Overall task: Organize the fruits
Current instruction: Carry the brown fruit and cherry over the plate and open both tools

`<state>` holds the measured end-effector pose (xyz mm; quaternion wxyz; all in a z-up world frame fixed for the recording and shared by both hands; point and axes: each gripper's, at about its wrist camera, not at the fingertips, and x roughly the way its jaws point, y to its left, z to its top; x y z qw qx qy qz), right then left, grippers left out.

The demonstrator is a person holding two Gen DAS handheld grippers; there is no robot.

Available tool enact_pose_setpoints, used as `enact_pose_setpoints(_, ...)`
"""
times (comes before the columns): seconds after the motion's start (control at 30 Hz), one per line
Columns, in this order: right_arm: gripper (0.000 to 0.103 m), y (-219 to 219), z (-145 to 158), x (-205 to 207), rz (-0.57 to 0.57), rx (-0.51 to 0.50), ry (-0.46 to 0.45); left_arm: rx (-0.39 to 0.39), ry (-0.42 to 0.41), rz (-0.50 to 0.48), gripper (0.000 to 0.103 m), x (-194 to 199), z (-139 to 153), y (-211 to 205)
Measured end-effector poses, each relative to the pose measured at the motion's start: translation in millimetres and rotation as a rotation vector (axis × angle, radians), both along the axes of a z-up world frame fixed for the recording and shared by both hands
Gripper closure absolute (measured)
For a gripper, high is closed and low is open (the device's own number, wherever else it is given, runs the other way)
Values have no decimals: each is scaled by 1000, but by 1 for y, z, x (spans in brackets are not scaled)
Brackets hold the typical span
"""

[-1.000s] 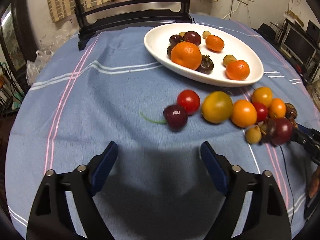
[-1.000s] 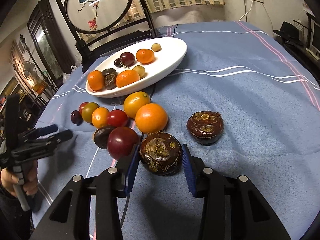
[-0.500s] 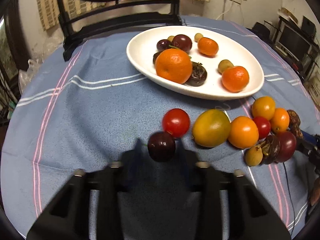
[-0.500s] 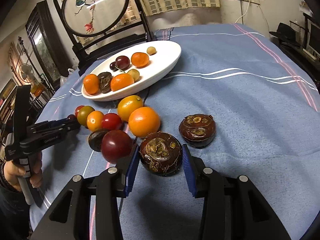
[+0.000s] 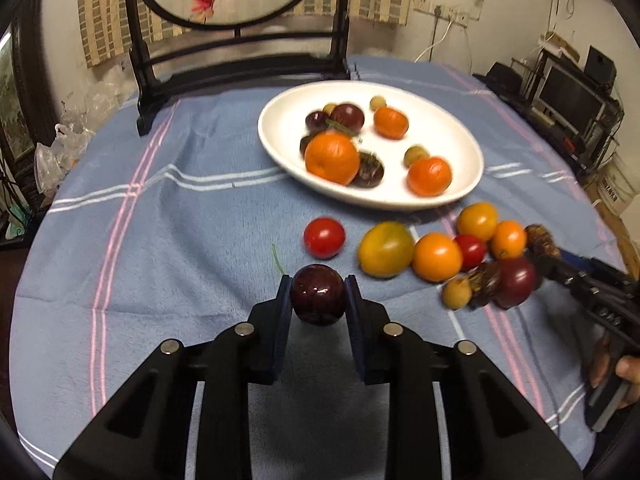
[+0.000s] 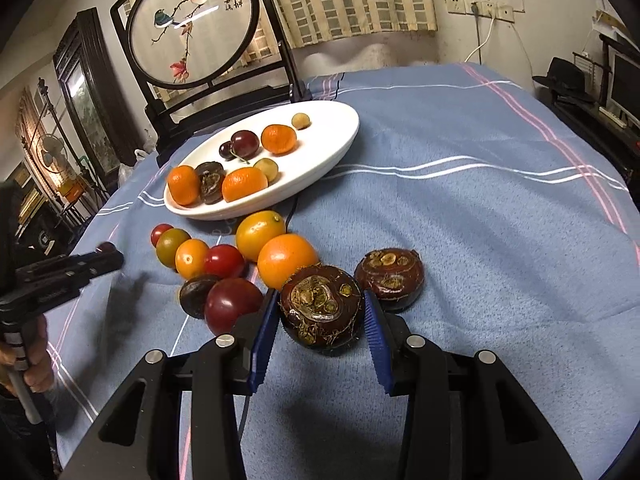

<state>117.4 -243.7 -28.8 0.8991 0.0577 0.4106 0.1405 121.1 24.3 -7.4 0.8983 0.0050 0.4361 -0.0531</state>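
My left gripper (image 5: 318, 298) is shut on a dark red cherry (image 5: 318, 300) and holds it a little above the blue cloth. Its green stem (image 5: 277, 258) sticks out to the left. Beyond it, the white oval plate (image 5: 452, 136) carries oranges, cherries and other small fruit. A red tomato (image 5: 324, 237) and a row of loose fruit (image 5: 437, 257) lie in front of the plate. My right gripper (image 6: 322, 316) is shut on a dark brown water chestnut (image 6: 322, 306) that rests on the cloth. A second water chestnut (image 6: 390, 278) sits just behind it.
A round embroidered screen (image 6: 192, 28) in a black frame stands behind the plate (image 6: 332, 140). An orange (image 6: 287, 261) and a dark red tomato (image 6: 232, 304) crowd the right gripper's left finger. A person's hand (image 6: 32, 364) holds the left gripper's handle.
The left gripper moved forward over the cherry, closed on it and lifted it off the cloth. The right gripper stayed shut on the water chestnut.
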Motion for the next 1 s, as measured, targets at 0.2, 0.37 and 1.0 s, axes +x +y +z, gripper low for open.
enact_pose_setpoints(0.2,60,15,27,3,39,17,-55,-10,-35,-9,78,18,28,-1)
enact_pose_setpoints(0.37,60,49,50,31,115,-2,-88,-33,-49,0,78,55,43,-6)
enact_pose_setpoints(1.0,36,95,40,117,137,-67,-86,-10,-29,88,29,143,23,-23)
